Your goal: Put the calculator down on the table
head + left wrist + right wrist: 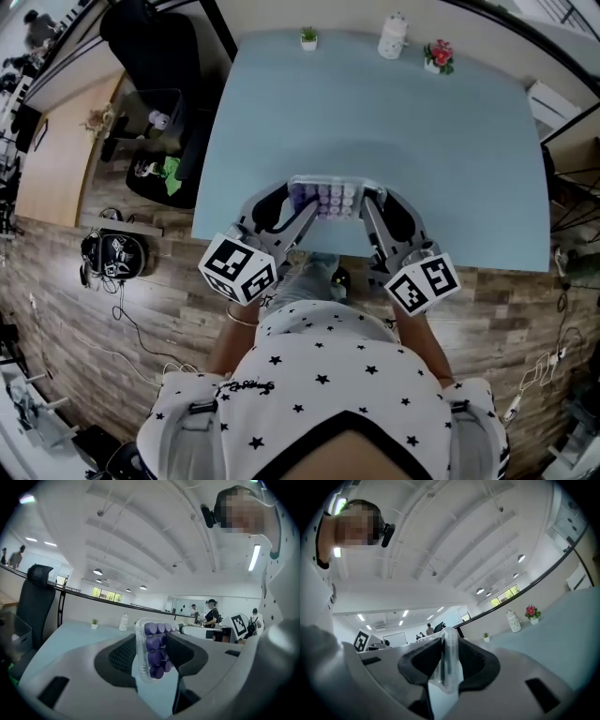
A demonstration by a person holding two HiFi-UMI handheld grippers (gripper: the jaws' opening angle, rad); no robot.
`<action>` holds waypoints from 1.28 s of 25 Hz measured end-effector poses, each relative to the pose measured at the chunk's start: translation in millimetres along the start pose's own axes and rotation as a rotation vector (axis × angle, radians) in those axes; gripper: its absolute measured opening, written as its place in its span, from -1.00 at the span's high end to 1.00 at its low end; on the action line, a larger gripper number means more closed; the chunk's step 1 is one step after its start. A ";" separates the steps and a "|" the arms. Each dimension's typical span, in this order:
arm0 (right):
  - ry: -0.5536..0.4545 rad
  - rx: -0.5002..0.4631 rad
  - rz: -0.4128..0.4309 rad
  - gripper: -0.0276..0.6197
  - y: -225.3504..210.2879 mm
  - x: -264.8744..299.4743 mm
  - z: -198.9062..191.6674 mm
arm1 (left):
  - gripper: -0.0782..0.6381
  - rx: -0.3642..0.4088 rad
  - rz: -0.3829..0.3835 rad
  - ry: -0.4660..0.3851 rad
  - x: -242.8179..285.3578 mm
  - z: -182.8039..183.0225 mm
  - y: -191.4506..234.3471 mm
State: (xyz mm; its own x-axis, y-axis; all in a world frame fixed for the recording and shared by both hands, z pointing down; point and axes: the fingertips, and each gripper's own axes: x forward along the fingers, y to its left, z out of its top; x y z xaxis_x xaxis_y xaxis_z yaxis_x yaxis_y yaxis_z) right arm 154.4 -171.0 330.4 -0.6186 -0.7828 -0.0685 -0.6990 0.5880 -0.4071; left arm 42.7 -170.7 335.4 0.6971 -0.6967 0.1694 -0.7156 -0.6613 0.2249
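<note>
**Setting.** A pale blue rectangular table (pixel 375 122) is the reference surface. Most of its top is bare.

**Tools.** The left gripper (pixel 151 641), grey-bodied with black ribbed pads, sits at the table's near edge, left of centre. Its jaws pinch the left end of the calculator. The right gripper (pixel 449 651), of the same build, sits at the near edge right of centre and pinches the opposite end, seen edge-on between its pads. Neither tool is spread and neither is empty. Both bear the same load.

**Task object.** The clear-cased calculator with rows of round purple keys (pixel 325 197) spans the gap between the two tools. It lies just inside the table's near edge, with its key face turned upward. No view settles whether its underside already touches the tabletop.

**Minor objects.** Along the table's far edge, well apart from the calculator, stand a white ribbed bottle (pixel 393 37), a small pot of pink-red flowers (pixel 438 56) and a tiny potted green plant (pixel 308 38).

**Step in hand (judged).** This is the set-down itself, with the calculator carried level over its landing place.

**Next move (judged).** The two ends should come down evenly until the case lies flat on the table. Both pairs of jaws can then be spread and drawn back toward the near edge without dragging the case.
</note>
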 end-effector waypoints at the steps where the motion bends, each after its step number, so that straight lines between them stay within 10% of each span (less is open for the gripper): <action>1: 0.002 0.001 -0.013 0.63 -5.1 0.6 -0.1 | 0.20 -0.003 -0.011 0.005 6.0 -1.1 1.3; 32: 0.248 0.119 -0.142 0.62 -122.1 67.9 -80.1 | 0.20 -0.159 -0.031 0.227 109.2 -86.0 90.4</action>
State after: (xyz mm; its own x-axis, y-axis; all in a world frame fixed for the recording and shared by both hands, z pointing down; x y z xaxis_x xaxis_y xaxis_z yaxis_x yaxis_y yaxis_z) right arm 169.0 -279.6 448.4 -0.5967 -0.7731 0.2152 -0.7469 0.4369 -0.5012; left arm 58.0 -282.7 456.7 0.7236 -0.5846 0.3668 -0.6902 -0.6172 0.3779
